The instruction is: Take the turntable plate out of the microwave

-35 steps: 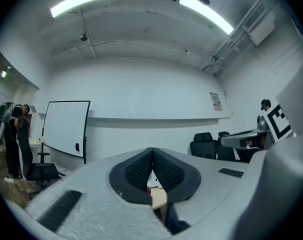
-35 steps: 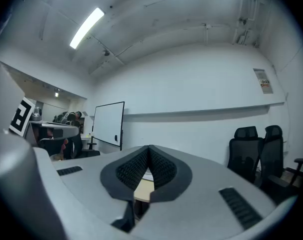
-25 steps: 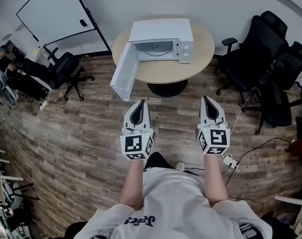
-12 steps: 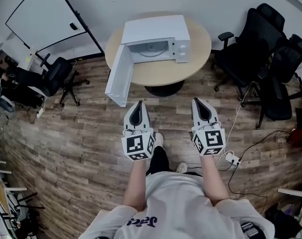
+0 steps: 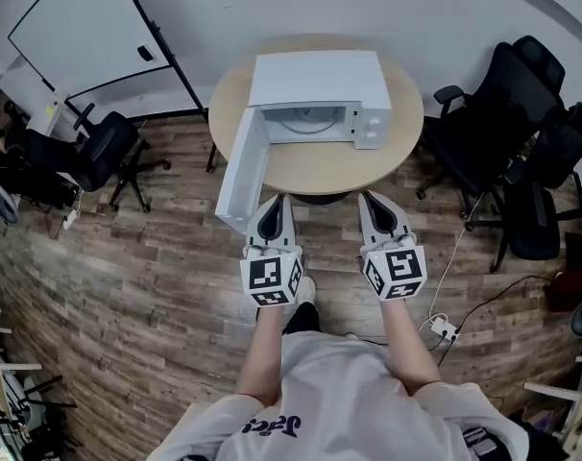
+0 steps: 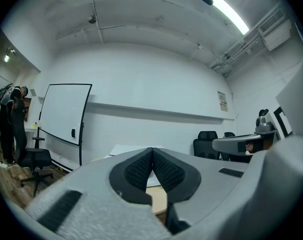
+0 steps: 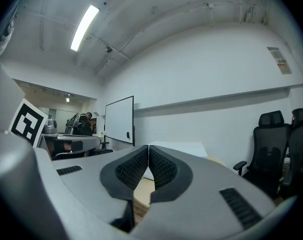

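A white microwave [image 5: 315, 84] stands on a round wooden table [image 5: 320, 161], its door [image 5: 243, 171] swung wide open to the left. Inside lies the glass turntable plate [image 5: 305, 123], pale and round on the cavity floor. My left gripper [image 5: 274, 200] is shut and empty, its tip just short of the table's front edge, below the open door. My right gripper [image 5: 371, 198] is shut and empty too, at the table's front edge below the microwave's control panel. In both gripper views the jaws meet at the tips, left gripper [image 6: 152, 150] and right gripper [image 7: 148, 147], with the table and microwave beyond them.
Black office chairs [image 5: 521, 152] crowd the right side, with a cable and power strip [image 5: 443, 330] on the wood floor. Another chair [image 5: 99, 152] and a whiteboard [image 5: 80, 27] stand at the left. A white wall runs behind the table.
Both grippers have moved forward to the table's front edge. The table and microwave now sit closer and larger in the head view. Both grippers stayed shut.
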